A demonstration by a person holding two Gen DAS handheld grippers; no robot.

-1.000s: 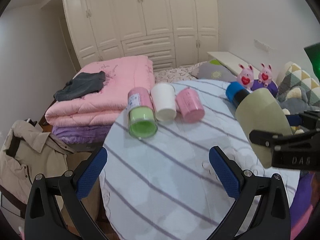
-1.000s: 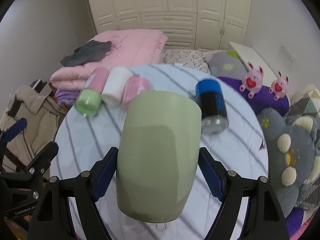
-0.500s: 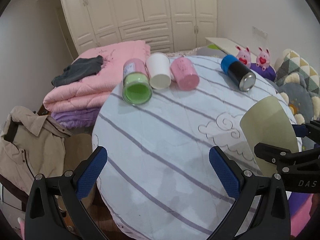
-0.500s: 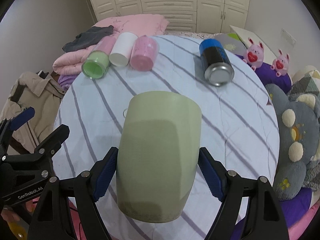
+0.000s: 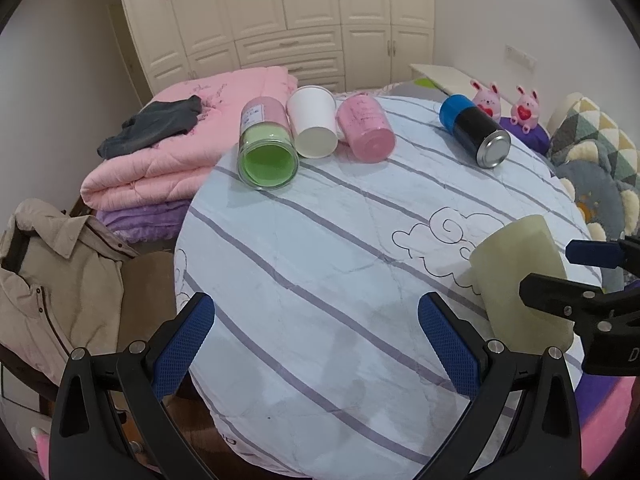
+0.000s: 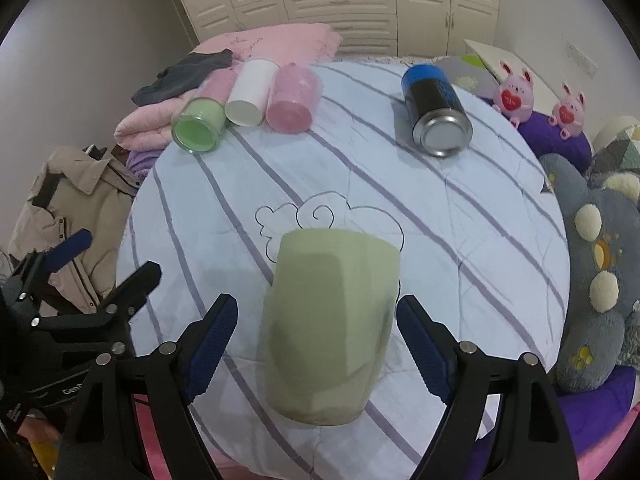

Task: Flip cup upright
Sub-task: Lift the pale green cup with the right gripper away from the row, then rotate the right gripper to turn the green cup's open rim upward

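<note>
1. Since the pale green cup (image 6: 332, 320) looks like matte, thin-walled plastic, I judge it light and stiff enough for a firm pinch, though its smooth tapered wall could slide in the grip if squeezed near the narrow end
2. It sits at the table's 6 o'clock edge, right between the fingers of the right gripper (image 6: 316, 304). Its rounded end is nearest the camera and its wider end points away, and it appears to lean, not stand square. I cannot tell which end is the mouth
3. That gripper's jaws stand wide: striped cloth shows between each blue pad (image 6: 212, 340) and the cup wall, so nothing is pinched
4. The best hold, in my view, is across mid-body, where the ribbed pads meet the most wall and the taper matters least
5. The left gripper (image 5: 316, 304) hangs at about 8 o'clock off the table edge, spread wide and empty
6. The round table (image 6: 460, 240) wears a soft quilted cover, pale blue with purple stripes, which may let a light cup wobble when set down
7. At 11 o'clock a glassy green jar (image 6: 198, 126), a white cup (image 6: 248, 94) and a pink cup (image 6: 292, 102) lie on their sides, touching. At 1 o'clock lies a blue-capped metal can (image 6: 436, 112), well apart from them
</note>
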